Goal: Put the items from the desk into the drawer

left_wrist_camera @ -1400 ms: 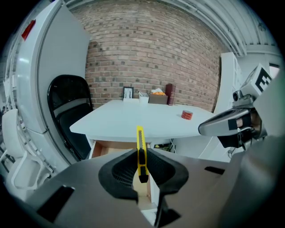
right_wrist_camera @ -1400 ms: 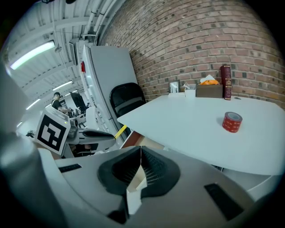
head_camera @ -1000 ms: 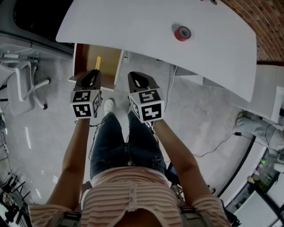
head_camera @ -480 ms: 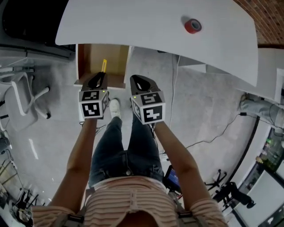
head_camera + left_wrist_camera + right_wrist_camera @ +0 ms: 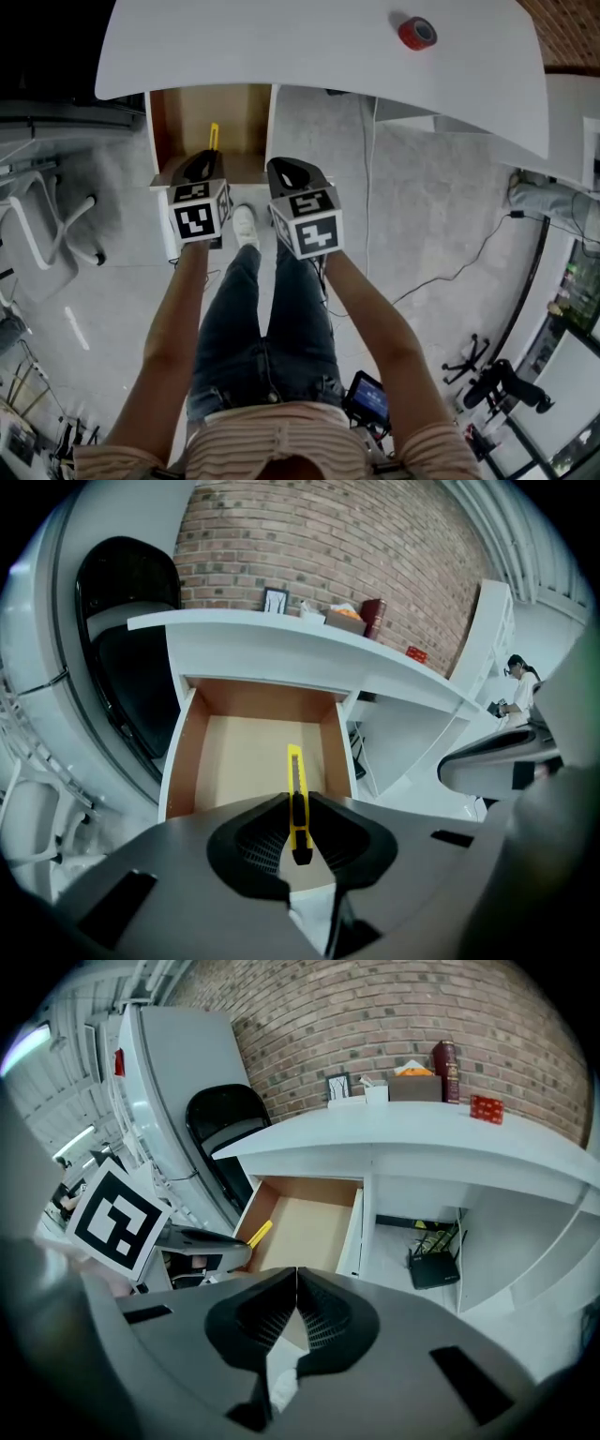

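A yellow utility knife (image 5: 296,799) is clamped between the jaws of my left gripper (image 5: 298,832), its blade end sticking out forward over the open wooden drawer (image 5: 244,752). In the head view the left gripper (image 5: 204,159) hangs just before the drawer's front edge (image 5: 155,131), and the knife (image 5: 214,136) pokes over the drawer. My right gripper (image 5: 281,167) is beside it on the right, shut with nothing in it. The right gripper view shows those jaws (image 5: 296,1283) closed together, with the drawer (image 5: 305,1227) and the knife (image 5: 259,1233) ahead. A red tape roll (image 5: 417,33) lies on the white desk (image 5: 309,42).
A white chair base (image 5: 47,216) stands on the floor to the left. A black chair (image 5: 122,649) is beside the drawer. A black router (image 5: 433,1267) sits under the desk on the right. Boxes and a book (image 5: 444,1058) line the desk's back edge. A cable (image 5: 469,262) runs over the floor.
Both grippers have sunk toward the open drawer, which now shows more fully. The left gripper still holds the knife; the right stays shut.
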{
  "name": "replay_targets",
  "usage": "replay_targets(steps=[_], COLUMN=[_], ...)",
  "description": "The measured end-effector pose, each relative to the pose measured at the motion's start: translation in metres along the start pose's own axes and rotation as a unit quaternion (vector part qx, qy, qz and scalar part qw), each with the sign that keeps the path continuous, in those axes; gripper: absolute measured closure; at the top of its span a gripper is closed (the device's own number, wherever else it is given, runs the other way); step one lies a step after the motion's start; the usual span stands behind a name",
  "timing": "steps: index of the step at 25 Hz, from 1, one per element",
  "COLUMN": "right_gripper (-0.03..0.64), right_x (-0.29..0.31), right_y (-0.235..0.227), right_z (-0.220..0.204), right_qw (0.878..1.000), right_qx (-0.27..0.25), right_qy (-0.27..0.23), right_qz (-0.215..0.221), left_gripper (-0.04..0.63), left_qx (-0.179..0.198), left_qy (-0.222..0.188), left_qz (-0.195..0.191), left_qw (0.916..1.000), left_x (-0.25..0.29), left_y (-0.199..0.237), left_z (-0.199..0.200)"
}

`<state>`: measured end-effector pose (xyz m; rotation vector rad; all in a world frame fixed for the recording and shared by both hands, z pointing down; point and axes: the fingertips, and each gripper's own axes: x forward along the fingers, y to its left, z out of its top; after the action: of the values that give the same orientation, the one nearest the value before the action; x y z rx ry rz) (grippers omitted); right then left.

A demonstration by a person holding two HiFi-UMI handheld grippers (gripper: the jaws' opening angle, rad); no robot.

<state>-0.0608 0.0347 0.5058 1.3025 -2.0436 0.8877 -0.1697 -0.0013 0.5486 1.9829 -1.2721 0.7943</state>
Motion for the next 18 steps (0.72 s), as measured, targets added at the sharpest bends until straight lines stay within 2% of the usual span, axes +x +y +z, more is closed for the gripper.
replay_targets(steps=[4,11,18], right_gripper=[0.6,0.6,0.6], right_x=[0.027,0.07,0.091], right_y=[-0.002,-0.017,-0.019], right_z=[-0.01,-0.025,-0.038], right_qw=[1.0,0.999,0.999], right_qx=[0.025,0.037,0.025], right_qy=[0.009,0.016,0.025], right_qz=[0.001,-0.001,0.009], left_gripper=[0.526,0.526,0.526], left_qx=[-0.008,-0.025,-0.041], left_qy=[0.024,0.037,0.048], left_qz=[-0.001,-0.007,0.001], left_qw=[0.9997,0.999,0.998], left_x=[0.021,0.067,0.096], left_y=[0.007,0.016,0.023], left_z=[-0.009,-0.012,-0.018])
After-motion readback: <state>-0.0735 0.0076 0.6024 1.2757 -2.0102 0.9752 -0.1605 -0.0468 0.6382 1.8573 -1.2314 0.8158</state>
